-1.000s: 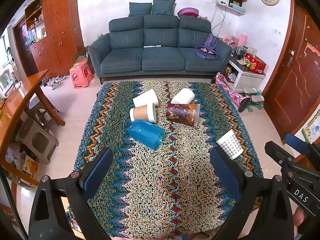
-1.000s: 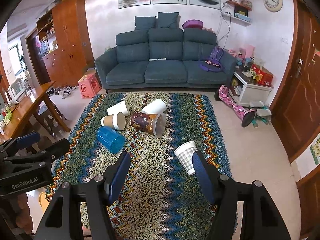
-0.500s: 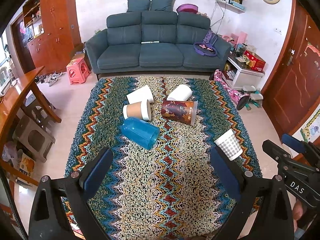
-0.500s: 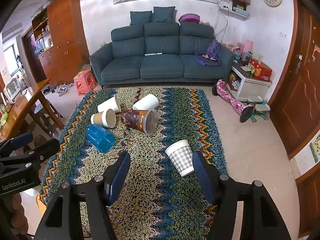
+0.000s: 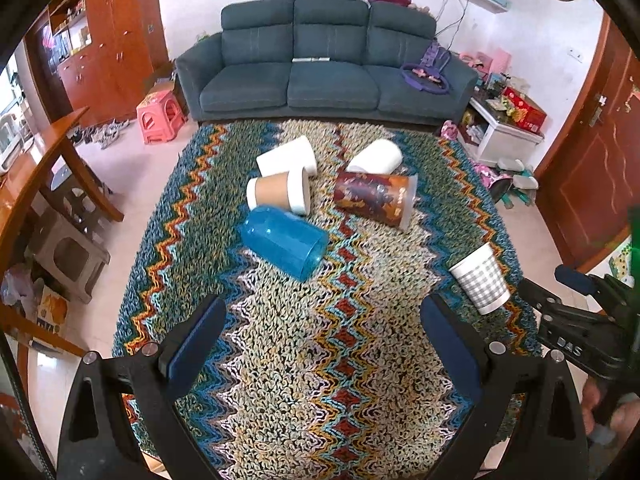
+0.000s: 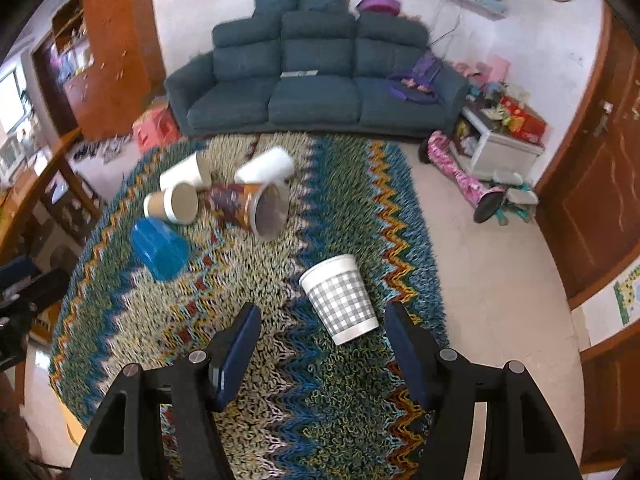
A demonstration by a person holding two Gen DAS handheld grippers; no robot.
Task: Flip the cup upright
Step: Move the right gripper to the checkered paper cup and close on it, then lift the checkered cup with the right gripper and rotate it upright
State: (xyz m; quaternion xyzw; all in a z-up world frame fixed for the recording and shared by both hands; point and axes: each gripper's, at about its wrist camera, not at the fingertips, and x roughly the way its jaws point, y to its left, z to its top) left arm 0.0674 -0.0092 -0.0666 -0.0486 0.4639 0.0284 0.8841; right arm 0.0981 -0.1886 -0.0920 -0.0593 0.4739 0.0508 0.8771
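The right claw (image 6: pixel 322 342) is spread wide and holds nothing, with the checked cup (image 6: pixel 340 298) lying on its side on the rug (image 6: pixel 360 420) just ahead, between its fingers but touching neither. The left claw (image 5: pixel 320 344) is also wide open and empty above the rug, the blue cup (image 5: pixel 284 242) lying beyond it.

Black angular gripper frames, silver screws, dark blue pads on the fingers (image 6: pixel 240 344) (white lettering, possibly "DAS")

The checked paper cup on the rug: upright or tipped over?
Tipped over. The checked paper cup lies on its side on the rug, patterned wall showing, wide rim nearest the right gripper.
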